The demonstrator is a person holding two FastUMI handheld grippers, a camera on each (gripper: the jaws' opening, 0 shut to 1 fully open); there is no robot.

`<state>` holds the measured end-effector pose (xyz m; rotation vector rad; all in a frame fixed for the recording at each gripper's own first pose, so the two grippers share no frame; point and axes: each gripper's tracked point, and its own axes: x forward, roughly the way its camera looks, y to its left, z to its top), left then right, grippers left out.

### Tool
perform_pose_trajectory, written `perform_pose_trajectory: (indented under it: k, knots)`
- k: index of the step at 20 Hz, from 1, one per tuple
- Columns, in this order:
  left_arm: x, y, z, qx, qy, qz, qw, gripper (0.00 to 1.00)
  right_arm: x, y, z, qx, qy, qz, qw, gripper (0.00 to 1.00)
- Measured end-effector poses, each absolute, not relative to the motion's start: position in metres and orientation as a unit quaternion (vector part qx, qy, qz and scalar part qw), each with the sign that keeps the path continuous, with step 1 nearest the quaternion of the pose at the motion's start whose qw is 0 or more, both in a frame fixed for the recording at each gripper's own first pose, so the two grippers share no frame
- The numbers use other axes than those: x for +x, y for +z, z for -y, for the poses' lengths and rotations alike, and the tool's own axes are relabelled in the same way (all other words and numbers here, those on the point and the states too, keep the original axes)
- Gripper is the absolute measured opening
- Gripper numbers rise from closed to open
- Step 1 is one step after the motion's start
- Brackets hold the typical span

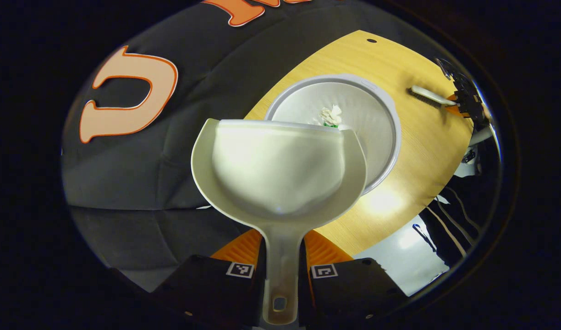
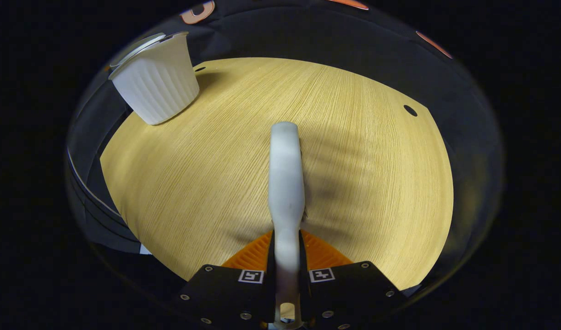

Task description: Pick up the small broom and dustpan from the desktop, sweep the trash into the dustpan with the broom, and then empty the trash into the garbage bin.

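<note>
**Dustpan tipped over the bin, broom held over the surface**

My left claw (image 1: 280, 270) is pinching the dustpan (image 1: 278, 172) by its handle, both fingers pressing on the stem just ahead of me. The pan's scoop is standing out in front of my claw, its far lip hanging above the open mouth of the garbage bin (image 1: 390, 137). Inside the bin, just past that lip, a crumpled white scrap with a bit of green (image 1: 331, 117) is lying on the bottom. The bin is sitting on the wooden surface (image 1: 427, 151), ahead and a little right of my left claw.

My right claw (image 2: 287, 275) is gripping the small broom (image 2: 287, 183) by its handle, fingers pressed together on it, the broom stretching straight ahead over the surface (image 2: 193, 183). I cannot tell whether it is touching the wood. Far ahead and to the left of this claw, the bin (image 2: 156, 87) is showing its ribbed white wall. In the left gripper view, the broom (image 1: 427, 95) and my other claw (image 1: 466, 103) are showing far off to the right, beyond the bin.
</note>
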<state>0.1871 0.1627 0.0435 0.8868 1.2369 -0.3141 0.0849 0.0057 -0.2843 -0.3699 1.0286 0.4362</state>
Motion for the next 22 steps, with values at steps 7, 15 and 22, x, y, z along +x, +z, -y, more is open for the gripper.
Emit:
perform_pose_trajectory:
  k: [7, 15, 22]
  knots:
    - [0.196, 0.033, -0.123, 0.217, -0.164, -0.527, 0.805, 0.31, 0.081, -0.286, -0.007, -0.164, 0.193, -0.494, 0.832, 0.22]
    - [0.212, 0.099, -0.027, 0.155, -0.224, -0.41, 0.871, 0.31, 0.085, -0.29, -0.016, -0.132, 0.161, -0.486, 0.849, 0.21]
    - [0.174, 0.08, 0.088, 0.129, -0.312, -0.407, 0.849, 0.3, 0.096, -0.297, 0.002, -0.122, 0.143, -0.491, 0.851, 0.22]
